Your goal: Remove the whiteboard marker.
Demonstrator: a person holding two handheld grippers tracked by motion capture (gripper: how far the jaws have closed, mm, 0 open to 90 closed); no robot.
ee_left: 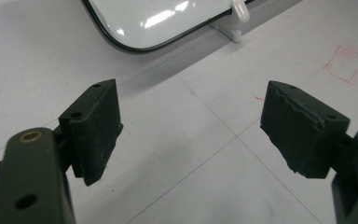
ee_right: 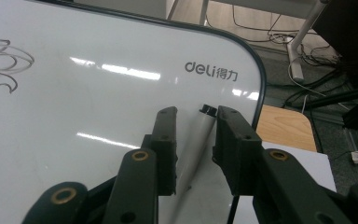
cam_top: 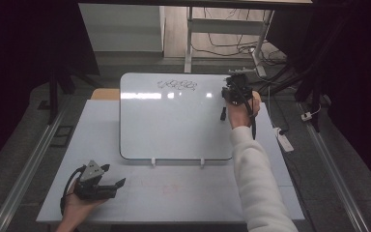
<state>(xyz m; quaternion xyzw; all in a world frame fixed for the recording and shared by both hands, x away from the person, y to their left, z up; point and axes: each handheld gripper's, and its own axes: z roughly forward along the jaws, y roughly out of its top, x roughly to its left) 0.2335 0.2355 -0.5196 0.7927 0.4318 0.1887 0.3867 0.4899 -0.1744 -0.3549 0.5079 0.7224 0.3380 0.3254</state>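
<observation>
While my right tongs straddle the marker on the whiteboard, the whole move hangs on how that pen lies between the jaws: its long axis runs away from me along the line of the jaws, black cap end farthest out, pointing toward the board's rounded far corner by the printed logo. From the high view, my right tongs sit at the right edge of the whiteboard, with a dark end of the marker showing just beside my hand. The jaws stand narrow, 1 on each side of the barrel; they look to be at or nearly on it, but I cannot tell whether the pads press yet. I judge this as the grasp in hand, needing only a final squeeze before lifting.

My left tongs rest well apart, low on the table near its front left. Seen from their own camera, the left tongs are spread wide over bare table, holding nothing.
</observation>
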